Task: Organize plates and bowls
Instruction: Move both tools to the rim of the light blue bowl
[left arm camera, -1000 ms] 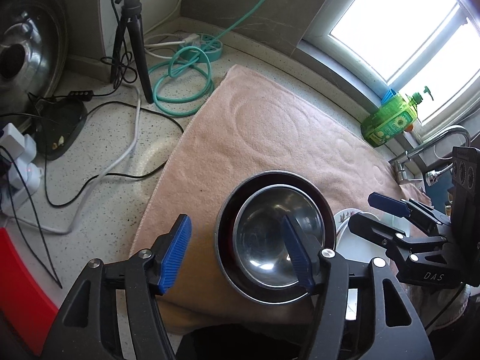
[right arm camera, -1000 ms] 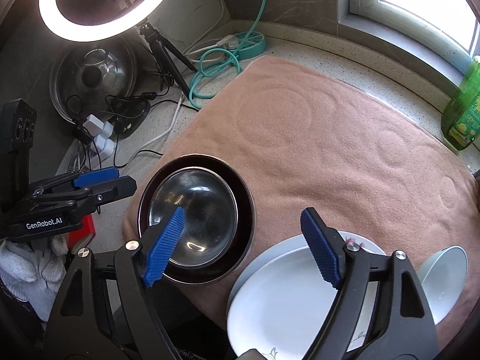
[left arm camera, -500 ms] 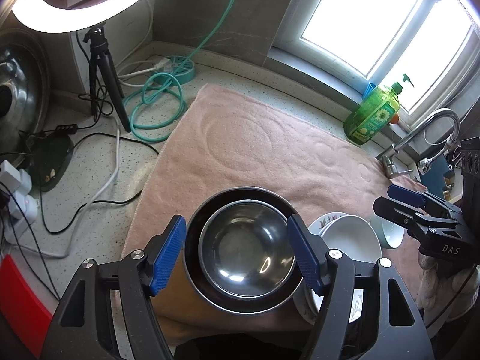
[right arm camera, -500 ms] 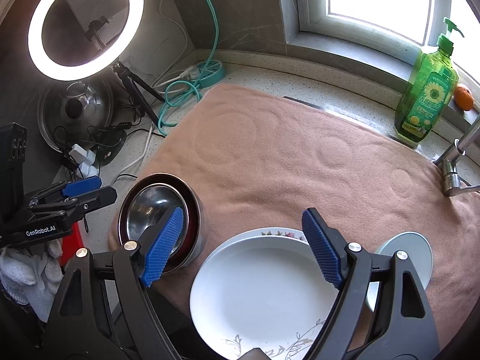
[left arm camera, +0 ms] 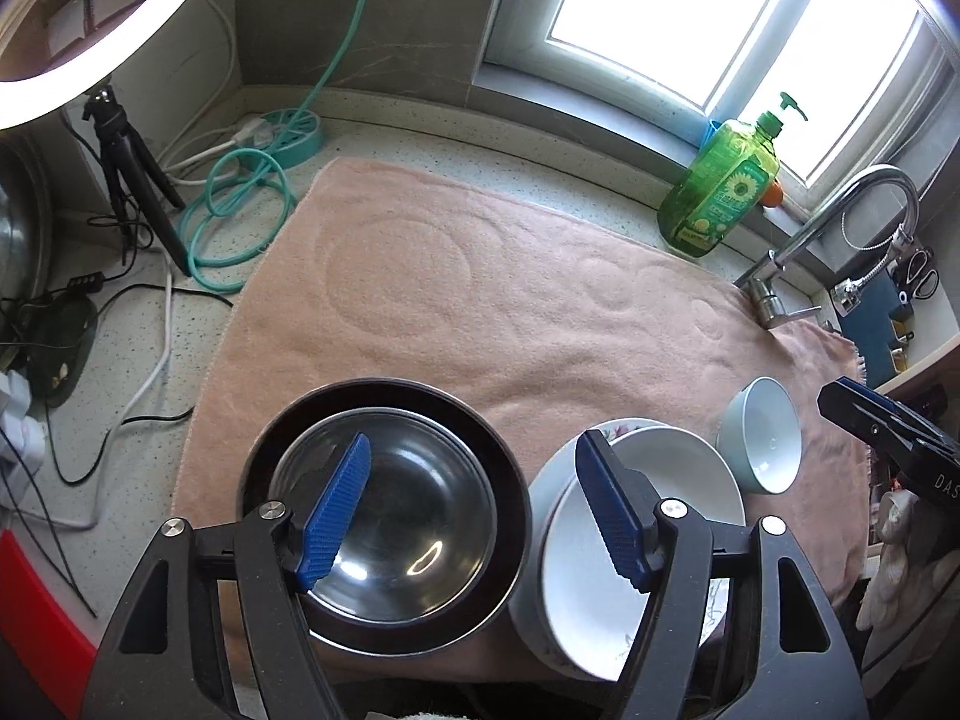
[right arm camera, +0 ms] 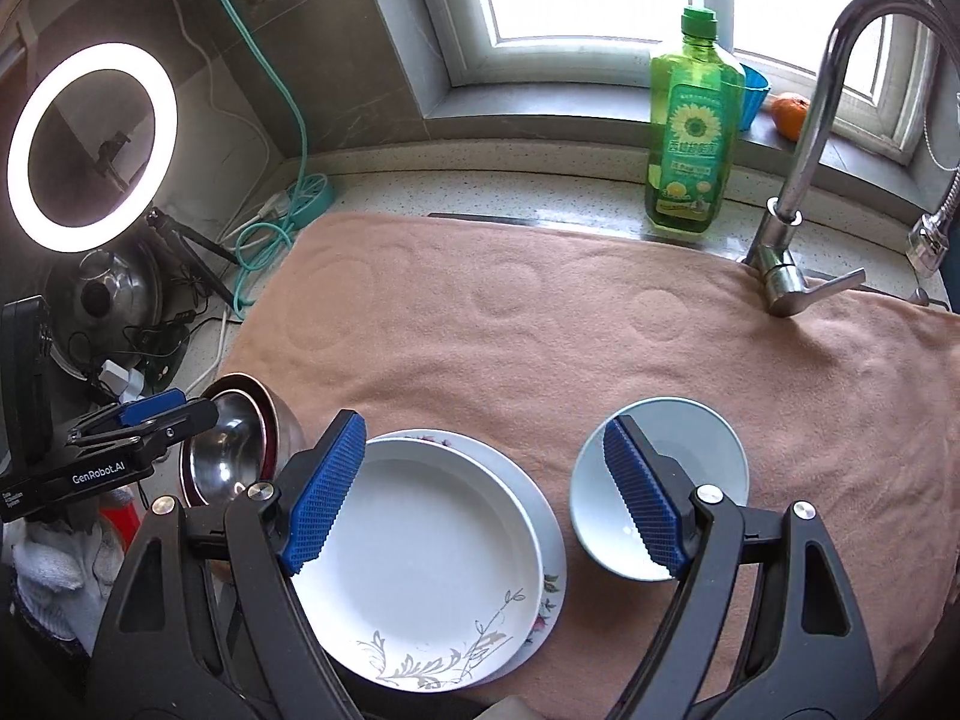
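A steel bowl (left arm camera: 414,516) sits nested in a dark red bowl (left arm camera: 384,402) at the near left of the pink towel (left arm camera: 480,306). Beside it on the right, a white plate (right arm camera: 420,558) lies on a flowered plate (right arm camera: 552,570). A pale blue-grey bowl (right arm camera: 678,456) stands to their right. My left gripper (left arm camera: 474,510) is open and empty above the steel bowl and plate edge. My right gripper (right arm camera: 486,498) is open and empty above the white plate and the pale bowl.
A green soap bottle (right arm camera: 690,120) and a faucet (right arm camera: 804,138) stand at the back right. A ring light (right arm camera: 90,144) on a tripod, a teal hose (left arm camera: 240,216), cables and a metal lid (right arm camera: 114,294) crowd the counter at left.
Both grippers have pulled back and swung to the right, still open. The plates and pale bowl have come into fuller view. The dishes have not moved.
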Tool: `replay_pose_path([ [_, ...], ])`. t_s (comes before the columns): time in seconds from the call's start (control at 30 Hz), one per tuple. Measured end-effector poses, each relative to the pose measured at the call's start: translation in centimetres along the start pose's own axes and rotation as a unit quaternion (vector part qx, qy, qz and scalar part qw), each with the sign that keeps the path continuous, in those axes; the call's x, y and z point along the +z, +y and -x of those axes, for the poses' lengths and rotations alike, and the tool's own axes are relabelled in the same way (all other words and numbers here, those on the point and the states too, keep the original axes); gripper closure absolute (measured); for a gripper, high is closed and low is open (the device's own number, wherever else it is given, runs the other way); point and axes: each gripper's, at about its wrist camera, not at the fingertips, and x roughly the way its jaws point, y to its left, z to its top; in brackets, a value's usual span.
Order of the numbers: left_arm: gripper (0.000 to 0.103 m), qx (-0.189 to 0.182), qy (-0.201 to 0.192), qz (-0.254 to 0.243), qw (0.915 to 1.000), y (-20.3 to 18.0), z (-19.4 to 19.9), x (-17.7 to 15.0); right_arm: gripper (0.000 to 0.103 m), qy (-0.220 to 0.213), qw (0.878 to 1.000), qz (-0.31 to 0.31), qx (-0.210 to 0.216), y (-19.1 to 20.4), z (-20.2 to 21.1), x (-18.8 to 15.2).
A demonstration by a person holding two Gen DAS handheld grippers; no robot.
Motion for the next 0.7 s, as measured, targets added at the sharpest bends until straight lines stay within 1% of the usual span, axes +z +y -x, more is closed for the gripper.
replay_pose_path([
  [0.1,0.032,-0.013,0.007,-0.015,0.9998,-1.9,-0.9,0.2,0.019,-0.003,1.000,-0.021,-0.015,-2.3,0.5,-0.6],
  [0.2,0.032,-0.034,0.018,-0.030,0.9988,-4.0,-1.8,0.3,0.019,-0.005,0.999,-0.043,-0.028,-4.6,0.8,-1.4],
  [0.37,0.032,-0.050,0.037,-0.058,0.9964,-7.1,-3.3,0.2,0.019,-0.001,0.996,-0.078,-0.040,-8.3,1.0,-3.0],
  [0.47,0.032,-0.066,0.044,-0.067,0.9946,-8.7,-4.0,0.0,0.019,0.000,0.995,-0.091,-0.046,-9.9,1.1,-3.8],
  [0.7,0.032,-0.086,0.055,-0.084,0.9912,-12.0,-5.7,-0.5,0.019,0.004,0.993,-0.106,-0.050,-12.4,0.8,-4.9],
])
